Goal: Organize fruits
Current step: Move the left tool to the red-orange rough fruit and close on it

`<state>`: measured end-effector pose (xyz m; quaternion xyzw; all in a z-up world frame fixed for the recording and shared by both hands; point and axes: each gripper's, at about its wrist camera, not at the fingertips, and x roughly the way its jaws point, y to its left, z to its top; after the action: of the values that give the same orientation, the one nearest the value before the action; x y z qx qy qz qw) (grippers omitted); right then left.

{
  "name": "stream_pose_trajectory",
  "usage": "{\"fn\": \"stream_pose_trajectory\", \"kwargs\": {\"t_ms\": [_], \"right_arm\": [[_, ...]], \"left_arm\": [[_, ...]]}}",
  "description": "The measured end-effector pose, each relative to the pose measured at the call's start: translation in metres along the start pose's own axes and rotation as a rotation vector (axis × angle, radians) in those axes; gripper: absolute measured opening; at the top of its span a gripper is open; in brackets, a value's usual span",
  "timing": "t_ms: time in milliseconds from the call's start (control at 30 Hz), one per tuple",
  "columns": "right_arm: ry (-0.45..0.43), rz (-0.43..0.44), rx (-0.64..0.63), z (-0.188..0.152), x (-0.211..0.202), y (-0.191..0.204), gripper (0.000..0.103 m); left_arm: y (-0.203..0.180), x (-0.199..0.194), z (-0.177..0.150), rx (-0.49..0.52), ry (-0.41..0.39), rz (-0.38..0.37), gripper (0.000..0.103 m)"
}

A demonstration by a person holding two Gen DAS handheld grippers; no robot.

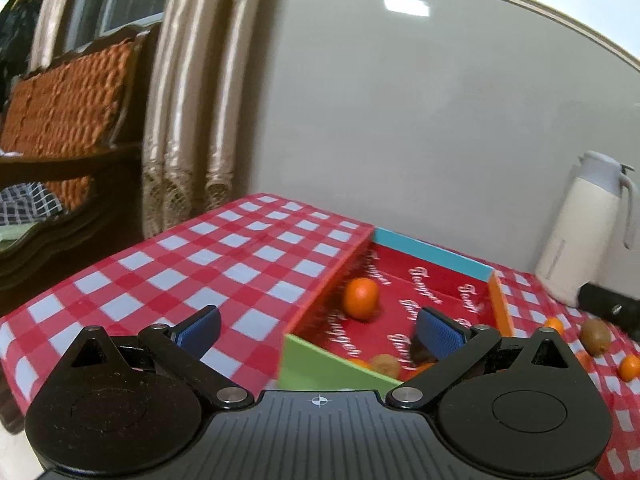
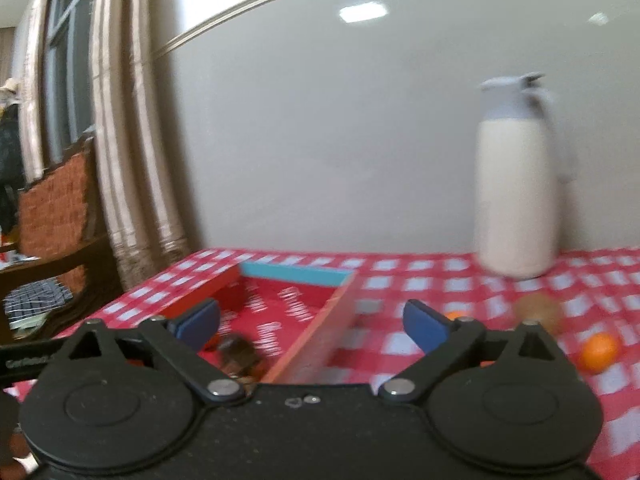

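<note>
Now we see the left gripper (image 1: 318, 330) with its jaws wide apart and nothing between them, above the near wall of the red box (image 1: 444, 286). Inside the box lie an orange (image 1: 361, 298) and a kiwi (image 1: 385, 364). Our right gripper (image 2: 312, 326) is also wide open and empty, over the box's right wall. Another orange (image 2: 599, 352) and kiwi (image 2: 538, 309) rest on the checkered tablecloth (image 2: 440, 344), near the white jug (image 2: 516, 196).
</note>
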<state>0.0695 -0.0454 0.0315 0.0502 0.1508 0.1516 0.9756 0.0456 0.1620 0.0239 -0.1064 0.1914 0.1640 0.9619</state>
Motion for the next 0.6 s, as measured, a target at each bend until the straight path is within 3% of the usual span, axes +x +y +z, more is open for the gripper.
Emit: {"fn": "stream_pose_trajectory", "kwargs": {"t_ms": [133,333,600], "right_arm": [[-0.019,-0.144,-0.006,0.001,-0.011,-0.029,0.103],[-0.017,-0.364,0.085,-0.003,-0.028,-0.083,0.103],[-0.048,-0.566,0.158,-0.017,-0.059,-0.131,0.103]], "left_arm": [[-0.025,-0.005,-0.003,0.063,-0.022,-0.046,0.103],[-0.072,-0.011,-0.01,0.147,-0.027,-0.158,0.103],[-0.137,-0.001,-0.019,0.254,0.013,-0.281,0.103]]}}
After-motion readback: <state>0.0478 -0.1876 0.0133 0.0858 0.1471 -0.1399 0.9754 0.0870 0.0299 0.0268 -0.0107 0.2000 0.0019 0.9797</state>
